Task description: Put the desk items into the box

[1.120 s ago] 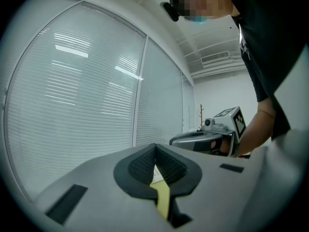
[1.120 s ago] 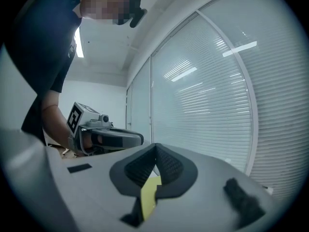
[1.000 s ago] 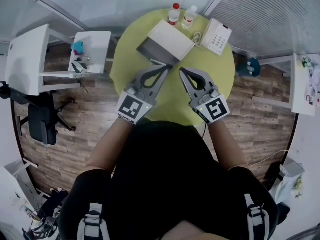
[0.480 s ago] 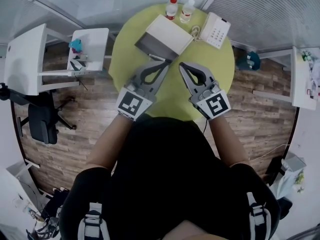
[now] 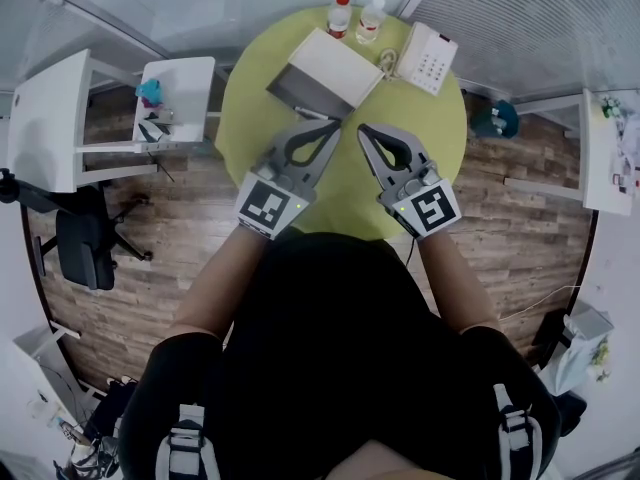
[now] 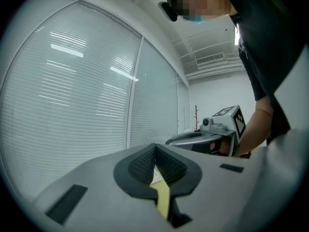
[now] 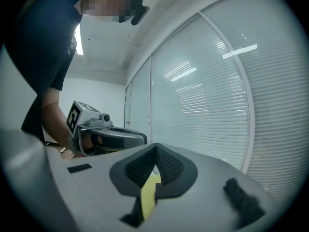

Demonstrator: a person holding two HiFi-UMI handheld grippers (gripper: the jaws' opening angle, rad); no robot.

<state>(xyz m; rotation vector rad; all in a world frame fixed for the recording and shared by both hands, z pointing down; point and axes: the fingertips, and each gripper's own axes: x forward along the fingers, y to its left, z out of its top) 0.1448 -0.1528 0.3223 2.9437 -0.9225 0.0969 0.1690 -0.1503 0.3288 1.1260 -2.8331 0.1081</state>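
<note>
Yellow-green and round, the desk (image 5: 440, 138) fills the middle of the head view. The box (image 5: 330, 68) sits towards its far side, with a red-capped bottle (image 5: 340, 14) and a white-capped bottle (image 5: 371, 18) just behind it at the rim. A keypad phone (image 5: 428, 60) lies to the box's right. The left tool (image 5: 333, 128) and right tool (image 5: 362, 131) hover near each other over bare desk, short of the box, pointing at it. I cannot tell from here whether the box's top is open.

The left gripper view shows its jaws pressed together at the tips with nothing between them, only a sliver of desk showing through lower down. Window blinds (image 6: 72, 91) lie beyond.

The right gripper view shows the same: jaws together, empty.

As I judge it, three things could go wrong:
- Both tools must spread before any grasp, and a shut tool would only shove an item.
- The bottles stand tall at the rim, so a nudge could tip them off the desk.
- The tools are close enough to knock each other if both reach together.
</note>
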